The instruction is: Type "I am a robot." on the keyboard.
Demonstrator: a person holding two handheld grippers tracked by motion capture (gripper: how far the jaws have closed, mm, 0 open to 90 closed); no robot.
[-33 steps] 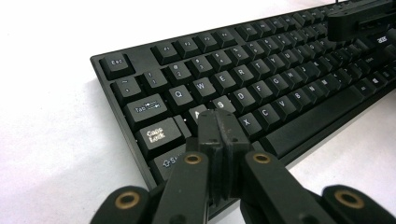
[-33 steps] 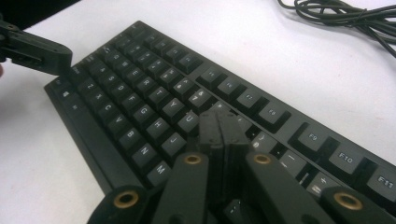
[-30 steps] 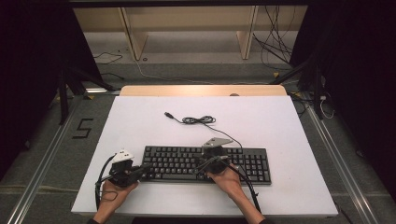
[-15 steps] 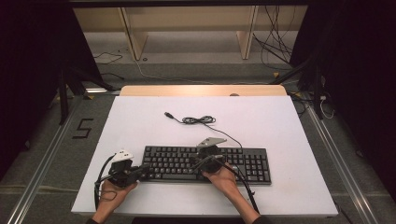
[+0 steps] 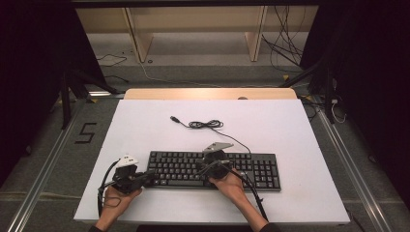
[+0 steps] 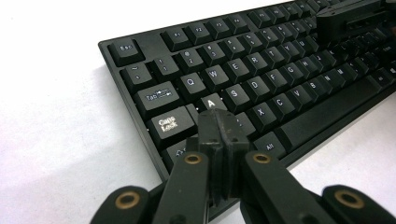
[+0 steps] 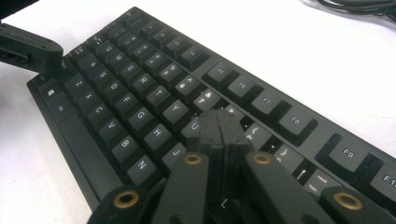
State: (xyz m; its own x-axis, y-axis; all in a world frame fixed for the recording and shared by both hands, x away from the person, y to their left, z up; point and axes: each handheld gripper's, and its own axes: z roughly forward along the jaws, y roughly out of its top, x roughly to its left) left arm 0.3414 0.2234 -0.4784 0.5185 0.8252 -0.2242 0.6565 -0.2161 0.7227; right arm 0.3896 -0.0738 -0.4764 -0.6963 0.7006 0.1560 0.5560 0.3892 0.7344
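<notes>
Both tools are clenched on nothing, the left tool (image 6: pixel 218 122) poised over the A key and the right tool (image 7: pixel 219 122) near the middle keys of the keyboard (image 5: pixel 251 170) lying on the white surface (image 5: pixel 145 125), so typing seems barely begun.

keyboard (image 5: pixel 251 170) on table (image 5: pixel 145 125), cable (image 5: pixel 205 124) behind

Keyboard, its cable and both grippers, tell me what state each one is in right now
Keyboard: flat on the white table, keys up.
Cable: loosely bundled behind the keyboard, plug end lying free.
Left gripper: shut, empty, over the keyboard's left end.
Right gripper: shut, empty, over the middle keys.
</notes>
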